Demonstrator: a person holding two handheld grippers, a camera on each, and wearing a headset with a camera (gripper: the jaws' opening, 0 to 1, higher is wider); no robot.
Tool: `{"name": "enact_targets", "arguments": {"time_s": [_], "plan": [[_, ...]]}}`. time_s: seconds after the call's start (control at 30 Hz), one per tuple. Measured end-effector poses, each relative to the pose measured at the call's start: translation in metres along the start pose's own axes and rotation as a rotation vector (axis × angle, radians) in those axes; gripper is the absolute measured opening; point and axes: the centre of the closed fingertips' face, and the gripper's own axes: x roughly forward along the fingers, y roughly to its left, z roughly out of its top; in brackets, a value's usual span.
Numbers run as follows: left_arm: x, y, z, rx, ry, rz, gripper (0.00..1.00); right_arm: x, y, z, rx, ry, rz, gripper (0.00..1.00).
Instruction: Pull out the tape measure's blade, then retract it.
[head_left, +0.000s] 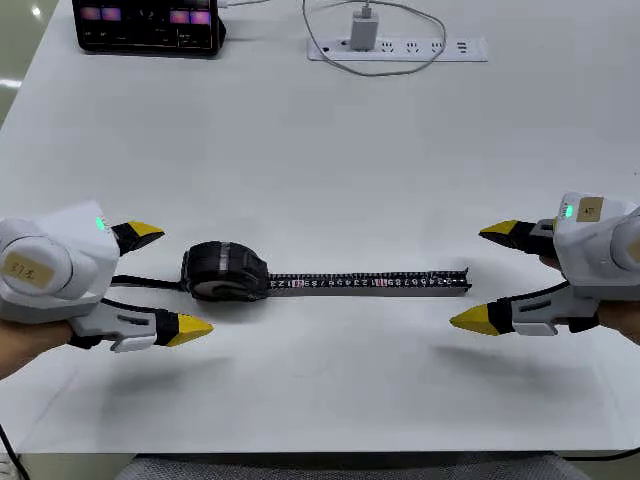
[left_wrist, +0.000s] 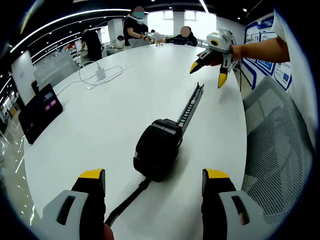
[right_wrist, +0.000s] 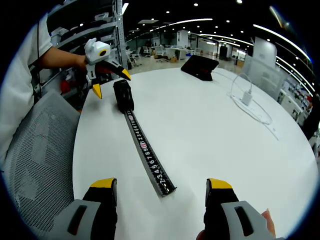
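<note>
A black tape measure (head_left: 224, 271) lies on the white table (head_left: 330, 170), its blade (head_left: 368, 283) drawn out flat to the right, ending at a hook (head_left: 466, 280). A black wrist strap (head_left: 150, 283) trails left from the case. My left gripper (head_left: 170, 280) stands open just left of the case (left_wrist: 158, 148), nothing between its yellow-tipped fingers (left_wrist: 92, 176). My right gripper (head_left: 485, 275) is open too, a short way right of the blade's end (right_wrist: 168, 190), not touching it. The blade (right_wrist: 146, 156) runs from it back to the case (right_wrist: 123, 93).
At the table's far edge sit a dark tablet (head_left: 150, 25) with lit icons and a white power strip (head_left: 400, 48) with a charger and looped cable. A mesh chair (left_wrist: 277, 150) stands at the near side. People sit at the table's far end (left_wrist: 137, 27).
</note>
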Motion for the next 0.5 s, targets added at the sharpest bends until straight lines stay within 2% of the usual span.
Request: {"name": "enact_targets", "arguments": {"time_s": [0.2,0.3,0.4,0.5], "plan": [[-0.008,0.0,-0.001,-0.025,-0.021,0.038,0.77,-0.004,0.003,0.0,0.019,-0.015,-0.011,0.73],[-0.013,-0.003,0.002,-0.037,-0.058,0.046,0.77,-0.006,0.007,0.003,0.052,-0.043,-0.004,0.75],[-0.015,-0.005,0.003,-0.062,-0.078,0.045,0.78,-0.007,0.008,0.002,0.048,-0.038,-0.013,0.77],[-0.017,-0.007,0.003,-0.071,-0.092,0.05,0.8,-0.009,0.01,0.005,0.067,-0.058,-0.01,0.79]]}}
